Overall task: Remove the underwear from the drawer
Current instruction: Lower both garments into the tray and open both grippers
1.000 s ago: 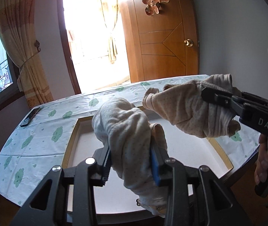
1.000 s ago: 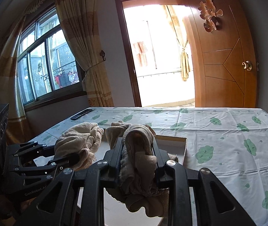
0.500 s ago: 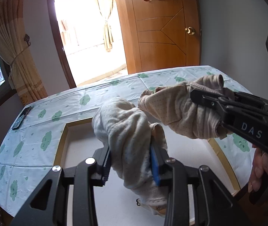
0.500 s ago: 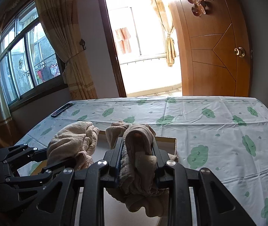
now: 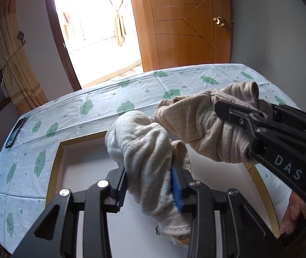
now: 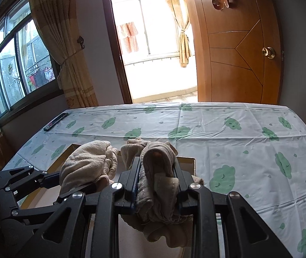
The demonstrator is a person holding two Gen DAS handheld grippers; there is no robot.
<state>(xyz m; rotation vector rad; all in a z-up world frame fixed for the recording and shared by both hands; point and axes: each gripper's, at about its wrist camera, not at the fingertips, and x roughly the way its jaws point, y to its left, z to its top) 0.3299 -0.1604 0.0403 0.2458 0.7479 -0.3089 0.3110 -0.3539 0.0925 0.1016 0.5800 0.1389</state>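
Note:
A cream dotted piece of underwear (image 5: pixel 144 157) hangs over the drawer with my left gripper (image 5: pixel 149 185) shut on it. The cloth bulges above the blue pads and droops below them. To its right, my right gripper (image 5: pixel 232 129) is shut on a beige piece of underwear (image 5: pixel 195 126). In the right wrist view that beige underwear (image 6: pixel 157 157) fills my right gripper (image 6: pixel 156 172), and the left gripper (image 6: pixel 52 180) holds the cream underwear (image 6: pixel 88 163) beside it. The open drawer (image 5: pixel 55 165) has a wooden rim and a white floor below both garments.
The drawer (image 6: pixel 187 160) is under a table with a white cloth printed with green clouds (image 6: pixel 238 137). A dark remote (image 5: pixel 15 133) lies at the table's far left corner. A person's hand (image 5: pixel 292 215) grips the right handle. Behind stand a wooden door, a bright doorway and a curtained window.
Both grippers have moved across above the drawer and tipped downward a little, each still shut on its garment. The two garments now hang closer together.

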